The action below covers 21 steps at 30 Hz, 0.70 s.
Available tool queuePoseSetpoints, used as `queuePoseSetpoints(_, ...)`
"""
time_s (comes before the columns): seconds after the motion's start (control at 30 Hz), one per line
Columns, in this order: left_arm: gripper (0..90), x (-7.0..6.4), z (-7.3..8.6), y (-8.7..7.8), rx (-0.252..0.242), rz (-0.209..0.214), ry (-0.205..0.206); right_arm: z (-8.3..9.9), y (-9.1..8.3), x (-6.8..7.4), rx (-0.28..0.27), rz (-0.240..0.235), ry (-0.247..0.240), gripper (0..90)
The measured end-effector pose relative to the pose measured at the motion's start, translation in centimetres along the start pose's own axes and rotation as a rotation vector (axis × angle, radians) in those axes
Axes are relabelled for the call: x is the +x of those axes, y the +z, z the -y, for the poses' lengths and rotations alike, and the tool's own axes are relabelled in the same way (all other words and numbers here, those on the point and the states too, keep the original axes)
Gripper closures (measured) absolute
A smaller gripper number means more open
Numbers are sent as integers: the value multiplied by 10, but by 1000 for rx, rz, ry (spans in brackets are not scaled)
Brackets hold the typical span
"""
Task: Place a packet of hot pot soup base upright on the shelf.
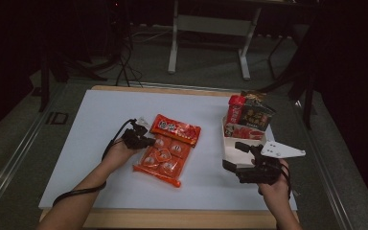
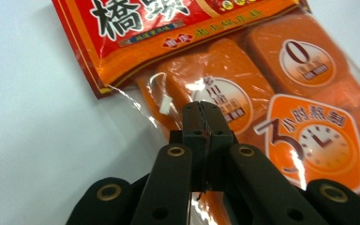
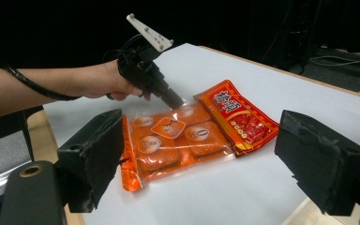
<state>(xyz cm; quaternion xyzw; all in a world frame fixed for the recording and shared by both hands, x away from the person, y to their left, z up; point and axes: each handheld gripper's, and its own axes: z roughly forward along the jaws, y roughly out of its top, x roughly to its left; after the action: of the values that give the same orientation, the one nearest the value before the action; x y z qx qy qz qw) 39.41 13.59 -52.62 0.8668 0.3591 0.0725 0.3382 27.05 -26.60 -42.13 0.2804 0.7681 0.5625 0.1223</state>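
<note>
A white bin (image 1: 230, 146) stands near the right edge of the table (image 1: 76, 143), toward the far side. In it stand several snack packs (image 1: 248, 117), upright and packed close: a red one at the left, a dark one at the right, a red-and-white one lower in front. Their print is too small to read.

The pouch (image 1: 165, 149), orange with a red header, lies flat near the middle of the table, its red end toward the far edge and its orange sealed end toward the near edge. Through the clear film show orange blocks in two rows.

The left gripper (image 1: 148, 142) lies at the pouch's left edge, held by the left hand (image 1: 120, 154). In the left gripper view its jaws are pressed together with no gap, their tips (image 2: 201, 115) lying on the clear film over one orange block of the pouch (image 2: 243, 84); whether film is pinched between them cannot be told. In the right gripper view the same gripper (image 3: 176, 101) slants down onto the pouch (image 3: 187, 136) near its upper edge.

The right gripper (image 1: 237, 160) hovers at the near end of the bin, held by the right hand (image 1: 275, 184). Its jaws stand wide apart with nothing between them, and the pouch lies well apart from them, across bare table
</note>
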Motion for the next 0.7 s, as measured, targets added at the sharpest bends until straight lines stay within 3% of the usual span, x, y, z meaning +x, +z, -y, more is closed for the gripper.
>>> queuePoseSetpoints(0.13, 899, -9, 6, -11, 8, 5, 19, 0, -1, 0, -2, 0, 0, 159)
queuePoseSetpoints(0.3, 899, -19, 14, -24, 15, 23, 14, -1, -2, 0, -7, 1, -2, 159)
queuePoseSetpoints(0.4, 898, -29, 26, -28, 35, 15, 34, -2, -2, 0, -11, -10, -4, 162)
queuePoseSetpoints(0.47, 898, -30, 27, -29, 37, 20, 32, -3, -1, 1, -10, -13, -10, 162)
queuePoseSetpoints(0.57, 899, -32, 29, -35, 45, -9, 43, -3, 0, 2, -8, -15, -17, 162)
queuePoseSetpoints(0.6, 899, -30, 31, -37, 55, -27, 31, -3, 0, 3, -6, -14, -19, 162)
queuePoseSetpoints(0.7, 898, -27, 34, -35, 76, -20, 15, -3, 2, 3, -1, -15, -19, 162)
